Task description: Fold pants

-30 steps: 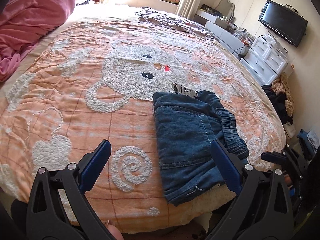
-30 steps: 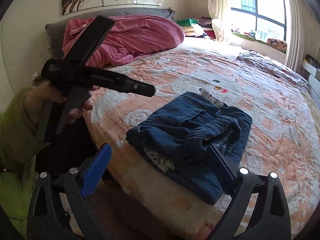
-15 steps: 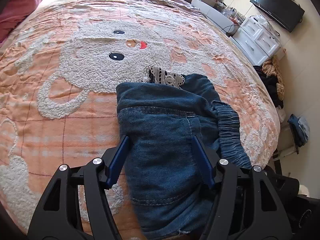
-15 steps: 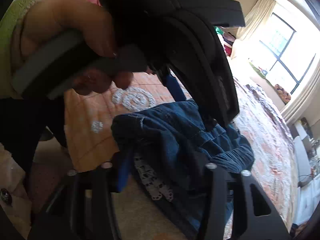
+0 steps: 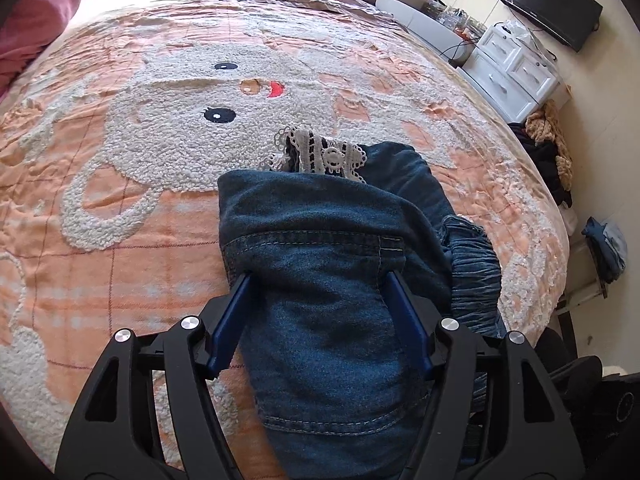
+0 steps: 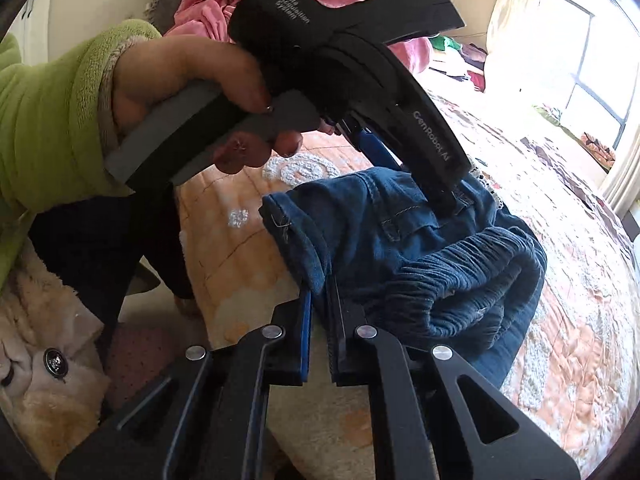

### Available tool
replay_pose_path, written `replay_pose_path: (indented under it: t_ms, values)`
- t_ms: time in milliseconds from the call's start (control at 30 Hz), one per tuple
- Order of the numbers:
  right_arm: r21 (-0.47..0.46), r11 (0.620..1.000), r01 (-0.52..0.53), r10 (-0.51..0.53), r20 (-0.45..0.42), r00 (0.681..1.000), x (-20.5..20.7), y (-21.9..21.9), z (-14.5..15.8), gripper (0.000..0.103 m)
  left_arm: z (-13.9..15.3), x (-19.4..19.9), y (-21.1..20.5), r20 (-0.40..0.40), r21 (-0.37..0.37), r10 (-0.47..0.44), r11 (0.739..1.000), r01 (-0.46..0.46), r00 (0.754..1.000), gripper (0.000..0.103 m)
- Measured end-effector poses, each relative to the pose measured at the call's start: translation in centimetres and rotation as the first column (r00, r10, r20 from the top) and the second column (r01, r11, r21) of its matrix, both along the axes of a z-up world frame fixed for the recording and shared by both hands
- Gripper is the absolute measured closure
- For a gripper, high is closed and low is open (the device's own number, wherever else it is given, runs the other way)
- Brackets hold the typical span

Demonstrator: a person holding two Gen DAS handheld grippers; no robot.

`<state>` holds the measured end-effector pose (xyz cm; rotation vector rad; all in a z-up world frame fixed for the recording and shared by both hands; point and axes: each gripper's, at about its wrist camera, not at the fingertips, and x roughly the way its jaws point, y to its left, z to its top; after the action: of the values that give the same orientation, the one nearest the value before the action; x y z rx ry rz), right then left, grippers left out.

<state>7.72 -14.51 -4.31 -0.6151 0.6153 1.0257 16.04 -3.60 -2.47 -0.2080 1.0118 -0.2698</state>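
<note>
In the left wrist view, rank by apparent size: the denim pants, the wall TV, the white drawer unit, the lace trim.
1. denim pants, largest, though nearest the camera
2. white drawer unit
3. wall TV, close to the drawers, so that pair is unsure
4. lace trim, smallest

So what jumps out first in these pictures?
Dark blue denim pants bunched at the near edge of a peach bedspread with a big fluffy cartoon face. The left tongs straddle one folded part; the right tongs pinch a hem corner.
</note>
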Motion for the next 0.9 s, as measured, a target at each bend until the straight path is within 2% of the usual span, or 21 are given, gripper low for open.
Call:
replay_pose_path:
  t_ms: [67,267,400,433,500,533,667,767,833,900]
  values:
    - [0.014,1.000,0.019,-0.019,-0.014,1.000,0.0,-0.3,-0.3,0.097,0.0,0.0,0.0,0.003,0.003,-0.003,1.000,0.003,1.000,0.045]
    - [0.081,0.990,0.113,-0.101,-0.138,0.985,1.1,-0.4,-0.6,0.094,0.0,-0.1,0.0,0.011,0.008,0.004,1.000,-0.004,1.000,0.044]
    - [0.085,0.987,0.137,-0.124,-0.147,0.981,1.1,-0.3,0.2,0.090,0.1,-0.1,-0.1,0.018,0.013,0.008,1.000,-0.008,1.000,0.044]
    - [0.091,0.985,0.145,-0.129,-0.157,0.979,1.1,-0.4,0.4,0.088,0.2,-0.1,-0.1,0.019,0.012,0.009,1.000,-0.009,1.000,0.044]
    - [0.116,0.981,0.155,-0.131,-0.190,0.973,0.9,-0.3,1.1,0.077,0.2,-0.2,0.0,0.022,0.013,0.011,1.000,-0.011,1.000,0.044]
    - [0.137,0.978,0.154,-0.125,-0.201,0.972,0.9,-0.6,1.5,0.074,0.3,-0.3,0.0,0.024,0.015,0.011,1.000,-0.012,1.000,0.043]
    - [0.169,0.973,0.156,-0.123,-0.189,0.974,0.2,-1.0,3.0,0.071,0.4,-0.4,0.1,0.026,0.011,0.018,1.000,-0.018,1.000,0.042]
    - [0.179,0.968,0.173,-0.139,-0.189,0.972,0.0,-1.4,3.7,0.061,0.5,-0.5,0.1,0.028,0.011,0.019,1.000,-0.019,0.999,0.042]
    - [0.182,0.965,0.188,-0.152,-0.196,0.969,0.1,-2.0,4.0,0.059,0.6,-0.7,0.0,0.031,0.010,0.019,1.000,-0.019,0.999,0.040]
    - [0.196,0.957,0.213,-0.172,-0.205,0.963,0.1,-2.5,4.4,0.053,0.8,-0.9,-0.1,0.035,0.009,0.017,1.000,-0.017,0.999,0.038]
